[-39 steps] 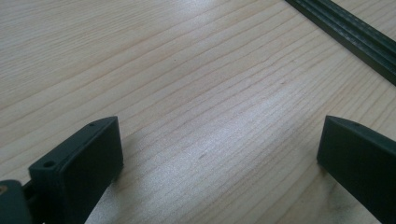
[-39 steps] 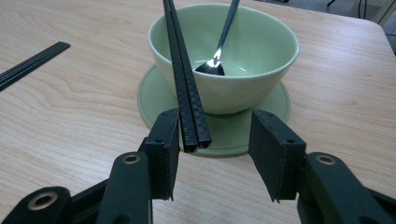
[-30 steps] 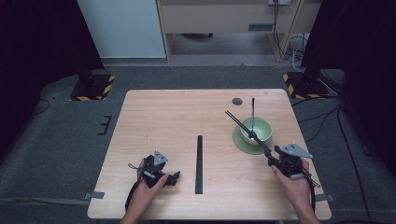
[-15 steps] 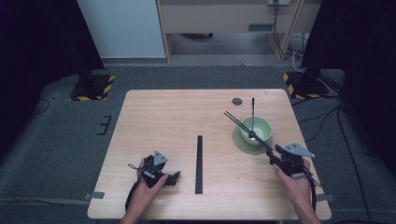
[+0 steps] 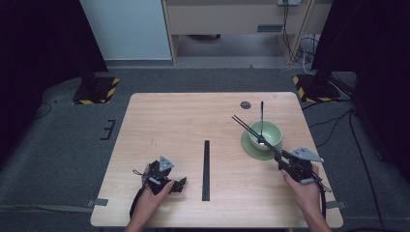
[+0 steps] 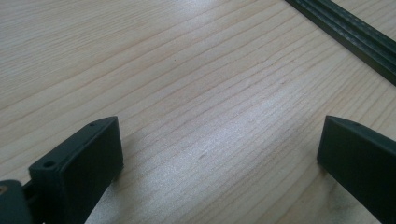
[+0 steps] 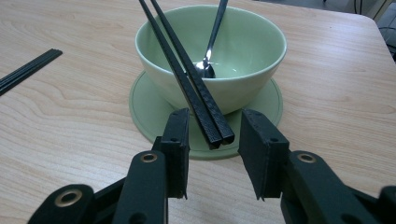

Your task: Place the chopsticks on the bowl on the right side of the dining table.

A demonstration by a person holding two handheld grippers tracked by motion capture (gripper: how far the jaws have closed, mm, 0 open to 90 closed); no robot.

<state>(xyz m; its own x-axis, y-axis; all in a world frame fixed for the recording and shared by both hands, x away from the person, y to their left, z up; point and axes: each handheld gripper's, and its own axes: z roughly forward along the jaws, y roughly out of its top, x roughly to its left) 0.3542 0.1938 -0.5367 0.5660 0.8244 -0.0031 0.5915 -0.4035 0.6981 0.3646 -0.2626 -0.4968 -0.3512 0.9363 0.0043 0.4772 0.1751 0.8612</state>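
Nearest us, our left gripper (image 5: 180,184) rests low on the pale wooden table (image 5: 183,121) with its jaws spread wide and nothing between them. Our right gripper (image 7: 212,140) has just been closing its jaws around the near ends of the pair of black chopsticks (image 7: 187,79); narrow gaps remain beside the pads. The chopsticks lie across the pale green ceramic bowl (image 7: 247,51), which stands on a matching green saucer (image 7: 144,107) and holds a metal spoon (image 7: 212,42). Beyond, a black strip (image 5: 207,169) lies mid-table.
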